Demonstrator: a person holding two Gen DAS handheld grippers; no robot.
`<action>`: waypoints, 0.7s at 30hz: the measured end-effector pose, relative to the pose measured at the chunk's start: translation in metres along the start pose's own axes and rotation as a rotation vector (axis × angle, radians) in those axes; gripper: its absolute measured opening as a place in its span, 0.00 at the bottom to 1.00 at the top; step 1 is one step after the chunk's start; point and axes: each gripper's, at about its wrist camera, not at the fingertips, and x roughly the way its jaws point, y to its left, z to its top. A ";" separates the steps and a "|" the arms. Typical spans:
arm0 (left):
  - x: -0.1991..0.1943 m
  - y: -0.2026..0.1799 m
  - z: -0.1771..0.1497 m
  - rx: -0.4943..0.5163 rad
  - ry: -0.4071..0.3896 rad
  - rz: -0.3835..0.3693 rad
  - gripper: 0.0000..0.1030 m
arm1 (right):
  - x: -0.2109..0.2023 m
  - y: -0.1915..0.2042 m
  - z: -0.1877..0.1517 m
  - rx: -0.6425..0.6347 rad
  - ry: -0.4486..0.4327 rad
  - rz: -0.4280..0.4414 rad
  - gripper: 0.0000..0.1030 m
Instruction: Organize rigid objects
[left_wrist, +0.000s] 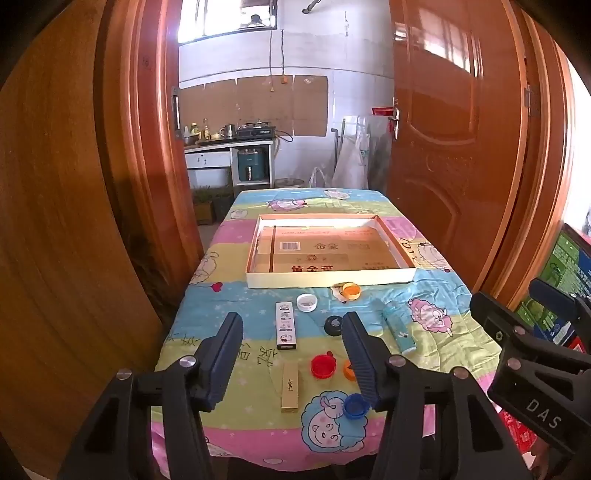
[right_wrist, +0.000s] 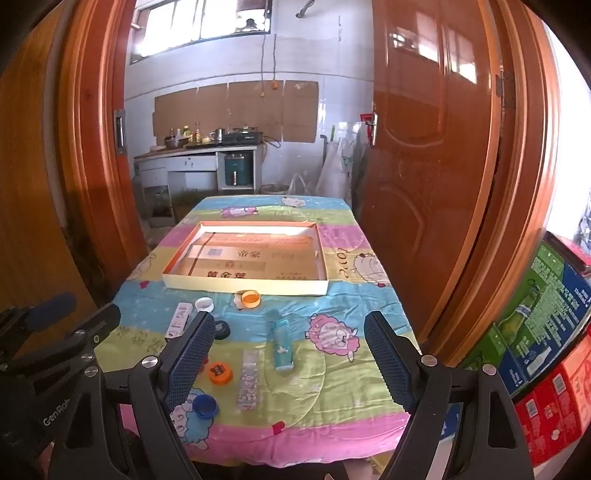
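A shallow cardboard tray (left_wrist: 328, 278) (right_wrist: 245, 286) lies mid-table with nothing but its printed bottom showing. In front of it lie a white patterned box (left_wrist: 286, 325), a gold box (left_wrist: 290, 386), a teal lighter-like tube (right_wrist: 282, 347), and white (left_wrist: 306, 302), orange (left_wrist: 351, 290), black (left_wrist: 334, 325), red (left_wrist: 323, 365) and blue (left_wrist: 355, 405) caps. A second orange cap (right_wrist: 219, 372) sits near the blue one. My left gripper (left_wrist: 292, 321) hovers open above the front items. My right gripper (right_wrist: 289, 321) stands wide open over the tube, holding nothing.
A cartoon-sheep cloth (left_wrist: 436, 332) covers the table. Wooden doors (left_wrist: 443, 147) flank it on both sides. Stacked printed cartons (right_wrist: 546, 325) stand close at the right. A kitchen counter (right_wrist: 195, 147) lies beyond the far table edge.
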 end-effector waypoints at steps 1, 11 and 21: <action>0.004 -0.003 -0.001 0.005 0.001 0.000 0.54 | 0.000 0.000 0.000 0.001 -0.001 0.000 0.82; 0.010 0.009 0.006 0.004 0.027 -0.014 0.54 | 0.003 0.002 0.000 0.005 0.012 0.009 0.82; 0.013 0.015 0.009 -0.006 0.030 -0.020 0.54 | 0.001 0.005 0.000 -0.001 0.006 0.009 0.82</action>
